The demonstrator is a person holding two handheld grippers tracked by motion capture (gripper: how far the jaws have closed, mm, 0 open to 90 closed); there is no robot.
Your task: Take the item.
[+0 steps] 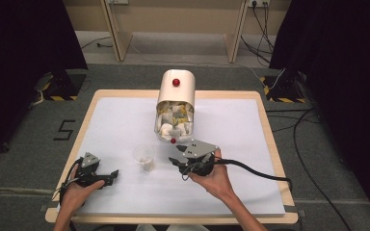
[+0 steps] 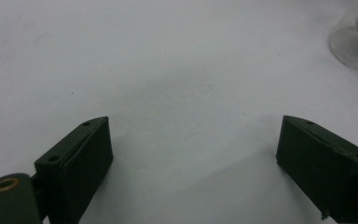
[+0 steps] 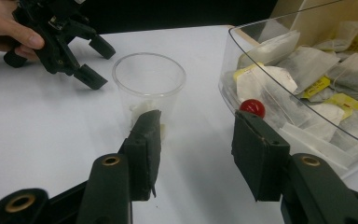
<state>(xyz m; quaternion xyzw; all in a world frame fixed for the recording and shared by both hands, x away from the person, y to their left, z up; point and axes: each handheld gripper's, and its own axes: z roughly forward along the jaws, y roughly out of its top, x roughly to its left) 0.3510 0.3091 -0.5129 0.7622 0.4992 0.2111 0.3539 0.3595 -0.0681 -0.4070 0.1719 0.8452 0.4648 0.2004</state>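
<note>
One white sheet [image 1: 125,120] covering wooden table [image 1: 265,120]; grey floor [image 1: 24,144].

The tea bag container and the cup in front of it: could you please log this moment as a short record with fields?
container: cream box with a clear lid and a red knob, at the middle of the table
contents: tea bags with yellow tags
cup: clear plastic cup, upright, one tea bag at its bottom
left gripper: open, nothing between the jaws, low over the white sheet, left of the cup
right gripper: open, nothing between the jaws, between cup and knob
</note>
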